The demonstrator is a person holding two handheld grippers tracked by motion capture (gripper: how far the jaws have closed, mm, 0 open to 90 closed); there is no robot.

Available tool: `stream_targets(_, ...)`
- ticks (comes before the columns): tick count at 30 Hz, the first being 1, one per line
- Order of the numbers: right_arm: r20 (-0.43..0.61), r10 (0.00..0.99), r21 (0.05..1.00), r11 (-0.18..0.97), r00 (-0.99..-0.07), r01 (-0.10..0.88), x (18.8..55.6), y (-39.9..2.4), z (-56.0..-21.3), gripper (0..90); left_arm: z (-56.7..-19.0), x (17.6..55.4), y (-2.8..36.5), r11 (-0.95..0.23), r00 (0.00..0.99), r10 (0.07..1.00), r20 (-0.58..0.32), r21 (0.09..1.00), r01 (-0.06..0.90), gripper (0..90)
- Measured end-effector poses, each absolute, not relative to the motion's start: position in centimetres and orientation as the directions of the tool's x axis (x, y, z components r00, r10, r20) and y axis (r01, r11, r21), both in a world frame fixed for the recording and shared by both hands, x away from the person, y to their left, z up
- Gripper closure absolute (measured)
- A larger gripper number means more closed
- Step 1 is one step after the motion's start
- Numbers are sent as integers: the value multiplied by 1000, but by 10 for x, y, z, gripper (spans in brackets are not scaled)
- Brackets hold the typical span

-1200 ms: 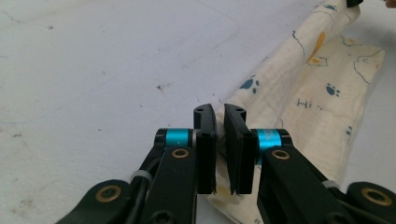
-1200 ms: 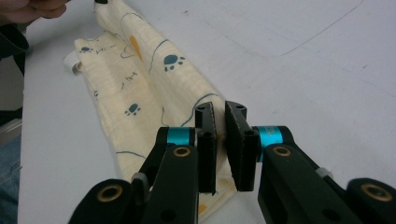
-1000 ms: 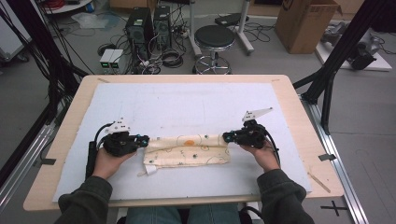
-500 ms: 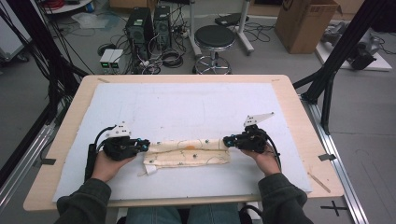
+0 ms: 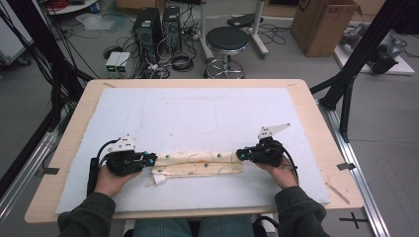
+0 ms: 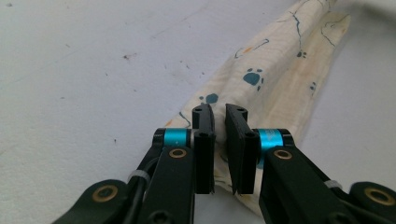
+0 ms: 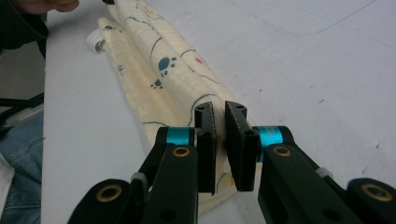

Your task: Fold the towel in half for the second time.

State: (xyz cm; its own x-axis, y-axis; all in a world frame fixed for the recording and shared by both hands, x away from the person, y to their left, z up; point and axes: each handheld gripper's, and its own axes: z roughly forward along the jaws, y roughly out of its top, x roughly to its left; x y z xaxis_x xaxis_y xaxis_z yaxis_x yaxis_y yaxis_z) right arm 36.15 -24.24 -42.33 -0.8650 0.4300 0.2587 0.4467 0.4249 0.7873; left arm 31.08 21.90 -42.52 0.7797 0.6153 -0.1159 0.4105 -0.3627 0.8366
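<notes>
Cloth [image 5: 197, 164]: cream fabric with blue paw prints and thin dark lines, folded into a long narrow strip; lies flat on the near part of the tabletop, between the two grippers, stretched from left to right.
Cloth detail: small white tag [image 5: 159, 178] sticks out at the near left corner; in the left gripper view [image 6: 280, 70] runs away from the fingers toward the upper right; in the right gripper view [image 7: 163, 60] runs away toward the upper left.
Left gripper [image 5: 148, 159]: at the left end of the cloth, held low and pointing along the strip; fingers [image 6: 204, 140] almost together, only a narrow gap, with the cloth end under and behind them; cannot tell if any fabric is pinched.
Right gripper [image 5: 241, 154]: at the right end of the cloth, pointing toward the left one; fingers [image 7: 205, 144] almost together, a thin slit between; cloth end just under them, pinch not clear.
Hands: left hand [image 5: 111, 178] and right hand [image 5: 279, 170] behind the grippers, dark green sleeves at the near edge.
Tabletop [image 5: 316, 123]: wooden board, covered by a white sheet [image 5: 207, 113].
Beyond the tabletop: round black stool [image 5: 226, 39], cardboard box [image 5: 321, 22], computer cases and cables on the floor.
</notes>
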Motion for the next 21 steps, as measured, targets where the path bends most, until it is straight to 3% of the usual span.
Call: stream_targets(21, 255, 413, 771, 459, -874, 442, 346, -244, -433, 818, -434, 292, 218, -417, 815, 569, -108, 816, 399, 813)
